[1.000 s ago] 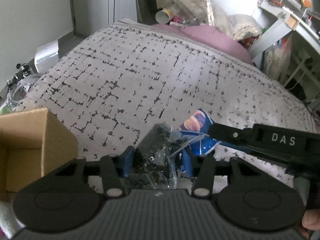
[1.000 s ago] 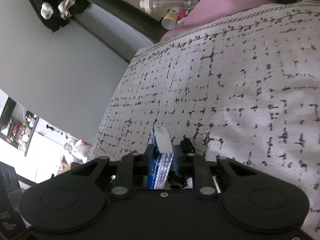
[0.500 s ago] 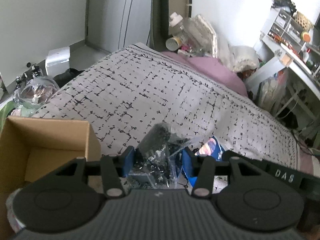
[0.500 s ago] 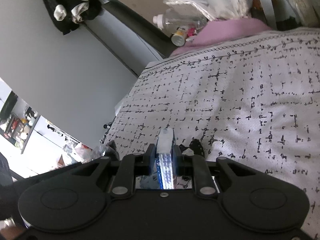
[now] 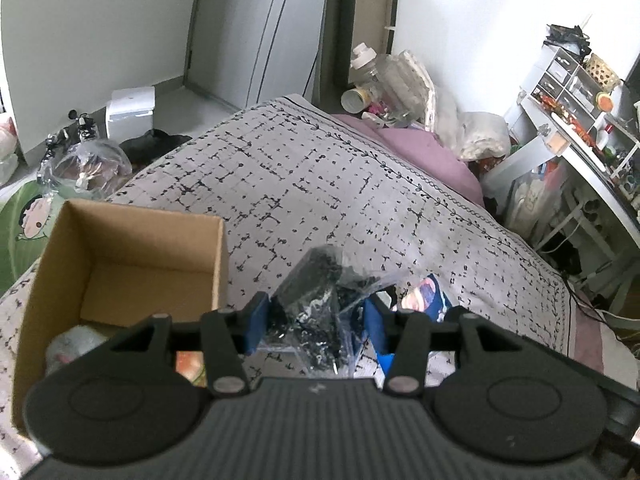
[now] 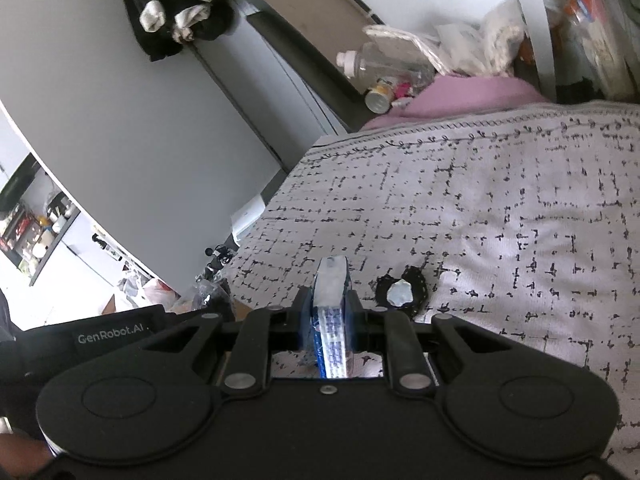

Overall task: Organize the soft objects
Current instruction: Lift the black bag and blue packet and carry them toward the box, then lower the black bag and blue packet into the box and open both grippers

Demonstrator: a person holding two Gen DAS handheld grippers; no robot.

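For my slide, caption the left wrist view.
Left gripper holding a clear bag of dark items beside an open cardboard box on the bed.

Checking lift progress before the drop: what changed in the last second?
Both tongs rose off the bed: the left wrist view now looks down into the cardboard box, earlier only its corner showed. Nothing was taken or released. The left tongs still clamp the clear bag of dark items, and the right tongs still pinch the blue-and-white packet. The bedspread is unchanged.

Soft daylight, fisheye-bowed, blurred edges
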